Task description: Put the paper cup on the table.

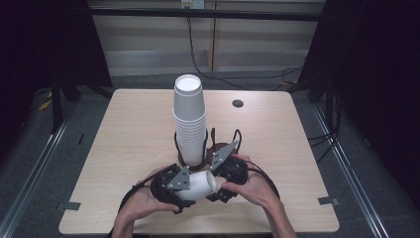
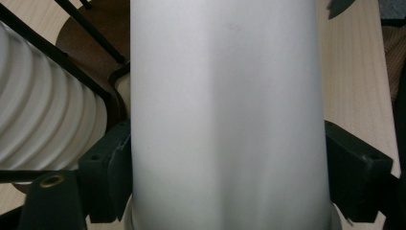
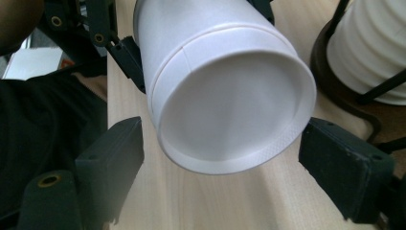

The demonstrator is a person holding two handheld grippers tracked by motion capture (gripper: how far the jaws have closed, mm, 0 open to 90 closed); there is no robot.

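Observation:
A single white paper cup [image 1: 200, 184] lies on its side just above the table's near edge. My left gripper [image 1: 192, 186] is shut on its wall, and both black jaws press the cup [image 2: 225, 120] in the left gripper view. My right gripper [image 1: 219, 182] faces the cup's closed bottom [image 3: 230, 110] and is open. Its jaws stand on either side of the base with a gap on each side. Behind them a tall stack of upside-down white cups [image 1: 189, 119] stands in a black wire holder on a brown base [image 1: 216, 148].
The light wooden table [image 1: 138, 129] has a dark round hole [image 1: 237, 103] at the back right. Tape marks [image 1: 72, 206] sit by the near corners. Black cables trail from both grippers. The holder's base [image 3: 330, 81] and stack [image 3: 368, 52] are close on the right gripper's right.

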